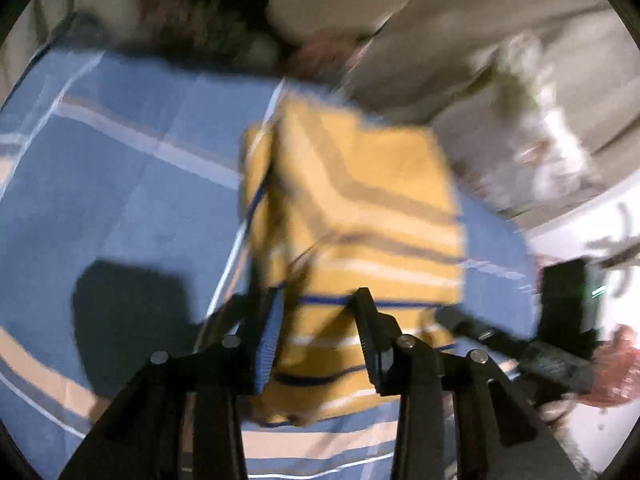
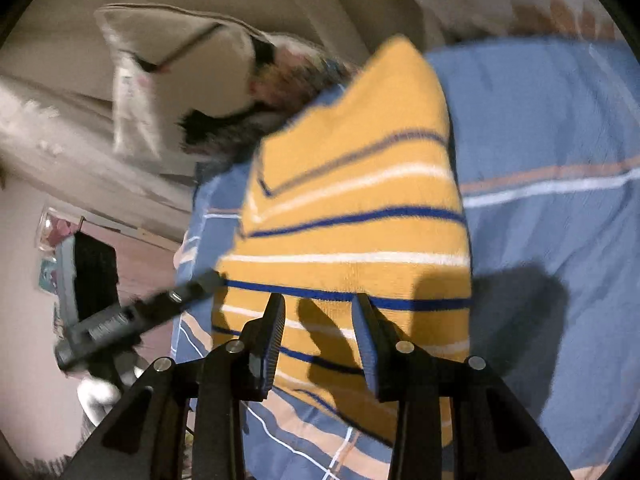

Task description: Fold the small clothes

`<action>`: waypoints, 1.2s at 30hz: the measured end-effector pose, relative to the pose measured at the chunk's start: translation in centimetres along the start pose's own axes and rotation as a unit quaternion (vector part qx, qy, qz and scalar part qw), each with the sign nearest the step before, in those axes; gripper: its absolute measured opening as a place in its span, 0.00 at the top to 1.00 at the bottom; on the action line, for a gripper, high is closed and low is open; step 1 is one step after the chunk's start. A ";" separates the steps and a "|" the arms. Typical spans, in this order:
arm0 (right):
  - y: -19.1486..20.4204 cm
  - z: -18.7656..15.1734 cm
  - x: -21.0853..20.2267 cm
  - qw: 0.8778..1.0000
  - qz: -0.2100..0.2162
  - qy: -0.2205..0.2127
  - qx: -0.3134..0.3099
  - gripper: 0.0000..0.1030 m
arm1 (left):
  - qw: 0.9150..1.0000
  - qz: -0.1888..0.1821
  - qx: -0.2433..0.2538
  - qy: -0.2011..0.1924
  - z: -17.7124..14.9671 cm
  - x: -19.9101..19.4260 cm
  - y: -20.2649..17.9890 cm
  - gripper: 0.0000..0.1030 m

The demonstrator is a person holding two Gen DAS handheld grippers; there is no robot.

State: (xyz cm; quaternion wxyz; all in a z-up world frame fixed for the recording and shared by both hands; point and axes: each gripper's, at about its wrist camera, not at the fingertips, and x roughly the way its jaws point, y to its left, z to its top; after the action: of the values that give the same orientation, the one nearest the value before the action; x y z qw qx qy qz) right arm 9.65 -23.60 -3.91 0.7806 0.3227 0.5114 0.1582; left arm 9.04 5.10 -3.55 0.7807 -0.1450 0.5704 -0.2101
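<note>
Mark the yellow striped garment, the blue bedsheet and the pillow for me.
Garment (image 2: 352, 216): right wrist view, middle of the yellow striped cloth.
Bedsheet (image 1: 120, 168): left wrist view, bare blue area left of the garment.
Pillow (image 2: 192, 76): right wrist view, its beige face, upper left.

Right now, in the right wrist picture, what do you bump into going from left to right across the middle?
Pink wall → other gripper → yellow striped cloth → blue bedsheet.
</note>
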 end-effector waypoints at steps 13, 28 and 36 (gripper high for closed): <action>1.1 -5.6 -5.5 0.994 -0.072 -0.046 -0.072 0.62 | 0.980 0.097 0.040 -0.172 -6.1 -8.3 -2.8 0.56; 1.4 -13.9 -8.1 0.979 -0.143 -0.039 -0.142 0.56 | 0.872 0.256 -0.017 -0.417 -16.2 -17.0 -8.2 0.00; 1.3 -15.6 -8.4 0.974 -0.169 -0.041 -0.146 0.50 | 0.898 0.263 -0.005 -0.352 -18.0 -15.4 -8.9 0.00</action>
State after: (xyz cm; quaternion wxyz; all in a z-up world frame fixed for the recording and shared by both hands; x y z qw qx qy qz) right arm -7.87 -22.12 -1.42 0.8550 0.1203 0.4974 0.0841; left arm -13.51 5.23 7.84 0.9566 -0.0577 0.2769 0.0700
